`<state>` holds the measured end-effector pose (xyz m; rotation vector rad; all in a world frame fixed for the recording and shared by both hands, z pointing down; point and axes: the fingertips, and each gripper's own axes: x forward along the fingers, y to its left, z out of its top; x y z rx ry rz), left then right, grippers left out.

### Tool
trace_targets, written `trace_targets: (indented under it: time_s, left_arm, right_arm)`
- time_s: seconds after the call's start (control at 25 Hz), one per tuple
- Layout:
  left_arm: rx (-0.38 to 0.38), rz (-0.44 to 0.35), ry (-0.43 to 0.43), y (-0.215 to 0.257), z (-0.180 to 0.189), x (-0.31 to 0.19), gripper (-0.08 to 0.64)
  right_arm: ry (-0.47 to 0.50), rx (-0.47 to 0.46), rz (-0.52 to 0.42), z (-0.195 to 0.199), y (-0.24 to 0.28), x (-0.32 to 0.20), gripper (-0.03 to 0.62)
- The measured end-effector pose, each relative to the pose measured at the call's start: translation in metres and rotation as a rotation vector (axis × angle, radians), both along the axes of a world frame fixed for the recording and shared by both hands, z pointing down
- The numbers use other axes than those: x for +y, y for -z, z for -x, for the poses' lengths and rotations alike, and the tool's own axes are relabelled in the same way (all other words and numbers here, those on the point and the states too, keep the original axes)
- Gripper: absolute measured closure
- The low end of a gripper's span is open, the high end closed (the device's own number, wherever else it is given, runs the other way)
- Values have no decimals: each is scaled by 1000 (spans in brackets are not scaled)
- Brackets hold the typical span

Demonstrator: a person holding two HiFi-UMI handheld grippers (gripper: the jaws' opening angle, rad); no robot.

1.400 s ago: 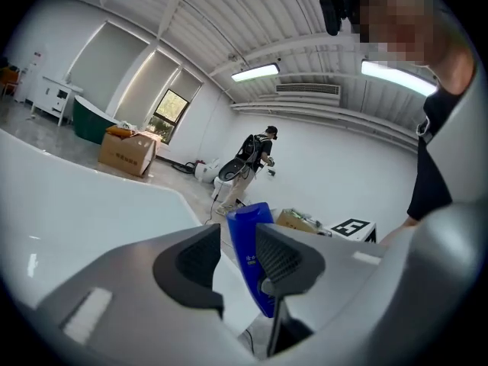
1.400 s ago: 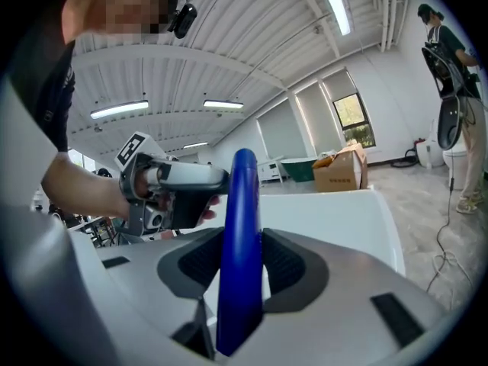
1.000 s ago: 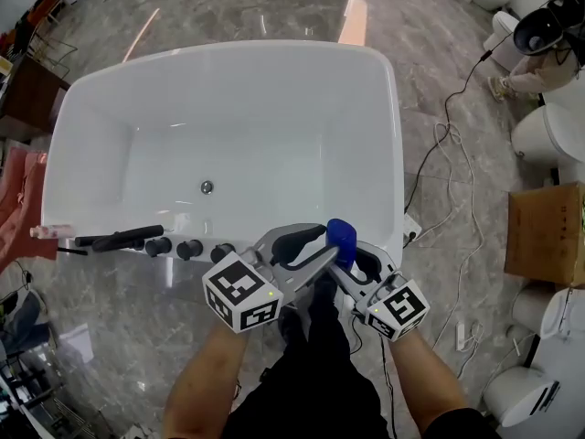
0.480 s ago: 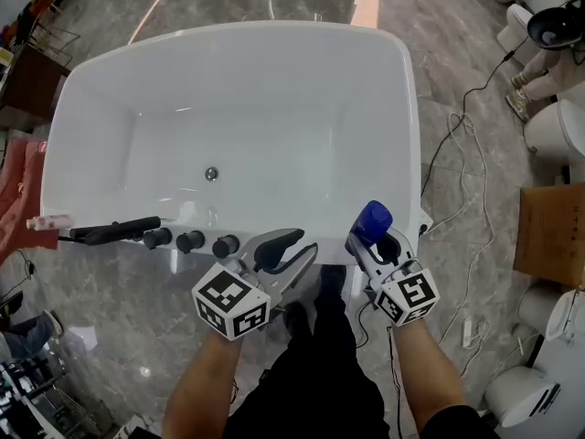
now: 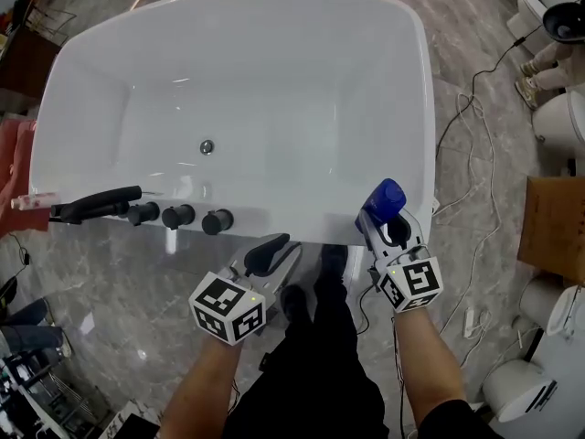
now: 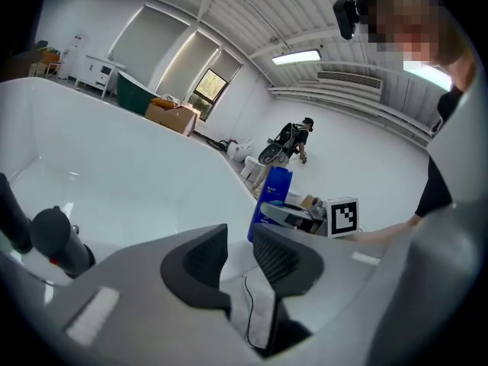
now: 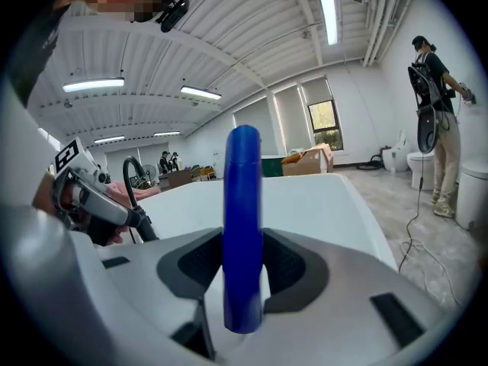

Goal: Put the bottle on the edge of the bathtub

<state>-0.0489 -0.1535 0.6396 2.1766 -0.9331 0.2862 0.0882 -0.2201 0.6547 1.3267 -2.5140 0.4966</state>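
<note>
Bottle [image 5: 384, 199] pinched by right gripper [image 5: 388, 223] jaws, lower end hidden overhead | left gripper [image 5: 277, 252] jaws closing, empty

A grey marble floor [image 5: 119, 273] carries a white bathtub [image 5: 422, 108]. Loose cables [image 5: 454, 207] trail over the floor to the tub's right, near a cardboard box [image 5: 553, 227]. On the tub's near rim stand three black knobs [image 5: 178, 216] beside a black handshower [image 5: 91, 204].
</note>
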Motion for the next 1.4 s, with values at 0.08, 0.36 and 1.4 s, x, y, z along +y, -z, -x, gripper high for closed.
trace_targets:
  time_s: [0.08, 0.36, 1.4]
  left_arm:
    - [-3, 5, -2, -3, 1, 10, 449]
    - [-10, 19, 1, -15, 8, 36, 451]
    - [-9, 48, -35, -44, 11, 91, 459]
  right_arm:
    - [-1, 28, -15, 2, -3, 3, 434]
    - [-20, 89, -81, 5, -8, 16, 434]
    - [-59, 120, -169, 6, -13, 44, 435]
